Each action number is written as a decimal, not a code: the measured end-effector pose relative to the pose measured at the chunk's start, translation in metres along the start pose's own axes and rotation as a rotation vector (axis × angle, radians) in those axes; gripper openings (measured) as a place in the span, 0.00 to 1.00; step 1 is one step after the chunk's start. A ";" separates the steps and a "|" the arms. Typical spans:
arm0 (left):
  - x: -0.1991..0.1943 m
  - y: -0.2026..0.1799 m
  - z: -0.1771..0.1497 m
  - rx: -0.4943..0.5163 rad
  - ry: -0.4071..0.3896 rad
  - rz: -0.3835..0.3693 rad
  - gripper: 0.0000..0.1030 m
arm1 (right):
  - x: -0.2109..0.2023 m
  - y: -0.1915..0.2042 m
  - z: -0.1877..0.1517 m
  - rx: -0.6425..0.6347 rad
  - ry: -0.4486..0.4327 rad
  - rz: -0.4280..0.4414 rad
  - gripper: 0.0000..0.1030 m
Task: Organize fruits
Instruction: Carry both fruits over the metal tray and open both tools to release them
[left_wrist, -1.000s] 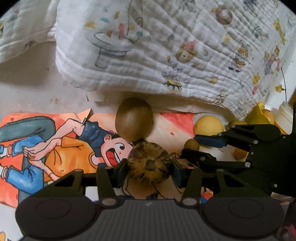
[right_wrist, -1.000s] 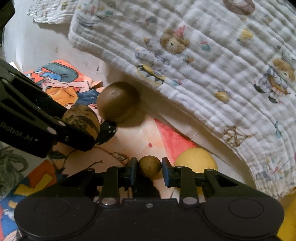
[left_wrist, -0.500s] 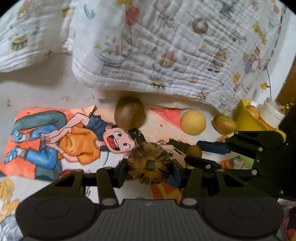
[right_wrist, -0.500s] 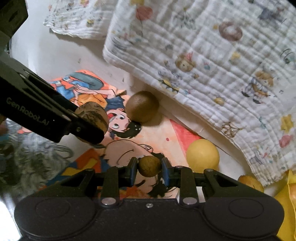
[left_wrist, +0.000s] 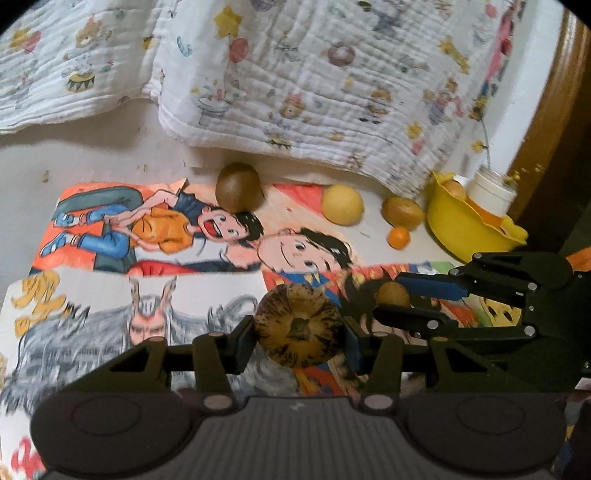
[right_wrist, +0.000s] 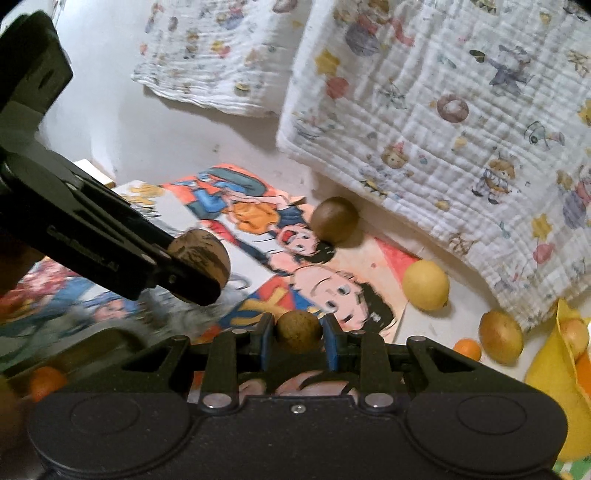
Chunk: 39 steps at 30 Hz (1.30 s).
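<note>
My left gripper (left_wrist: 300, 334) clamps a mottled fruit (left_wrist: 299, 325); my right gripper (right_wrist: 298, 336) pinches a small brown fruit (right_wrist: 298, 329). Ahead lie a kiwi (left_wrist: 238, 185) and lemon (left_wrist: 342, 204); the yellow bowl (left_wrist: 465, 229) sits right.

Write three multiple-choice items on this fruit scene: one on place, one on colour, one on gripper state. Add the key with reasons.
1. Where does the kiwi lie?
A. inside the bowl
B. on the cartoon poster's far edge, just below the printed blanket
C. in a gripper

2. What colour is the bowl?
A. yellow
B. blue
C. white

3. What is the left gripper doing?
A. open, empty
B. shut on a mottled brown fruit
C. shut on the lemon

Key: 1 B, the kiwi sits at the poster's edge by the blanket fold; 2 A, its wall is plainly yellow; 3 B, both fingers press the mottled fruit, while the lemon lies loose and the right gripper holds a small brown fruit.
</note>
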<state>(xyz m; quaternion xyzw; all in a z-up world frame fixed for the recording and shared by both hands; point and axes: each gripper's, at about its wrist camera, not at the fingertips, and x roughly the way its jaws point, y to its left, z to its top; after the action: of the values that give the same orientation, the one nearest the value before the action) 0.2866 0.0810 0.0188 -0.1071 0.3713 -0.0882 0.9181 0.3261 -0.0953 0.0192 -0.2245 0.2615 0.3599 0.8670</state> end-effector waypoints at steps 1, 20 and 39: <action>-0.004 -0.002 -0.004 0.001 0.002 -0.003 0.52 | -0.005 0.004 -0.002 0.002 0.001 0.005 0.29; -0.025 -0.029 -0.061 0.047 0.067 -0.007 0.52 | -0.054 0.006 -0.057 0.155 0.024 0.034 0.29; -0.019 -0.028 -0.064 0.045 0.107 0.006 0.52 | -0.047 0.004 -0.066 0.260 0.085 0.097 0.29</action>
<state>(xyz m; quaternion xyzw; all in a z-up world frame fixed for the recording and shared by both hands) 0.2264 0.0499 -0.0058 -0.0807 0.4180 -0.0993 0.8994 0.2753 -0.1551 -0.0028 -0.1123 0.3531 0.3548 0.8584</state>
